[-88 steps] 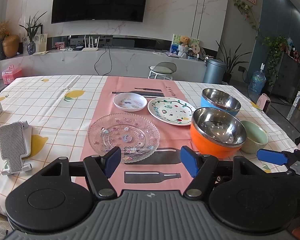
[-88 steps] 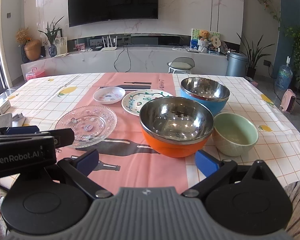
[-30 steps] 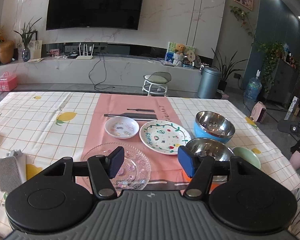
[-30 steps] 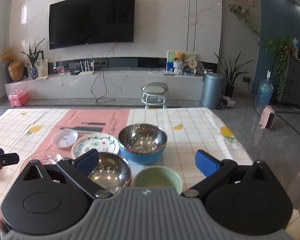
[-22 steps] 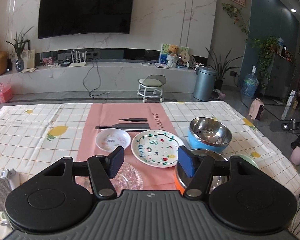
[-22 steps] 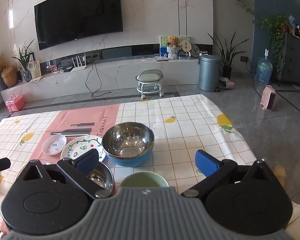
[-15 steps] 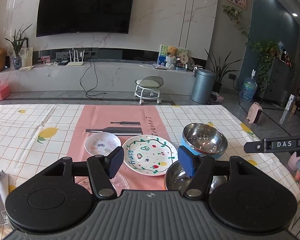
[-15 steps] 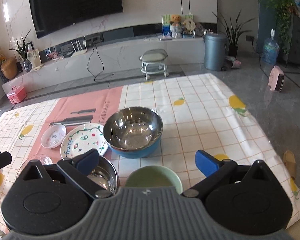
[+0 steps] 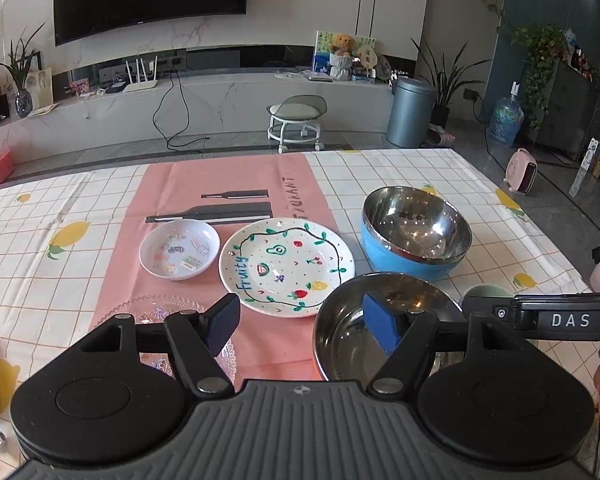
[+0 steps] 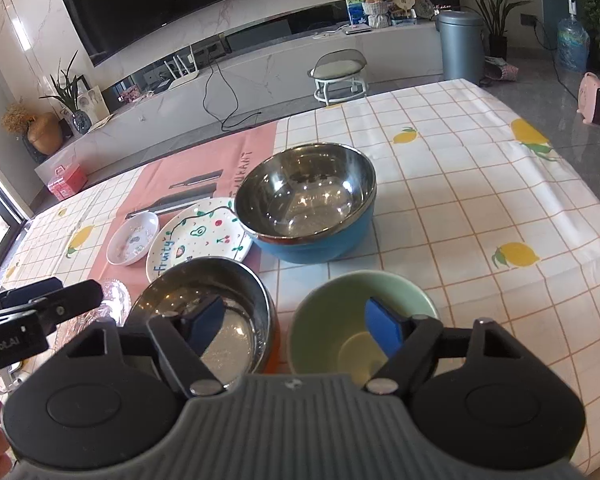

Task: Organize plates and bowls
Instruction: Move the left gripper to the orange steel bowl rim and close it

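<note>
A lemon-print tablecloth [image 9: 59, 216] is filling both views. At lower centre of the left view, the left gripper [image 9: 304, 322] is opening, holding nothing, its right pad over the orange steel bowl [image 9: 348, 328]. Above are sitting the fruit-painted plate [image 9: 285, 266], small saucer [image 9: 179, 249] and blue steel bowl [image 9: 416, 236]. In the right view, the right gripper [image 10: 295, 326] is closing, empty, straddling the green bowl's [image 10: 336, 312] left rim.
</note>
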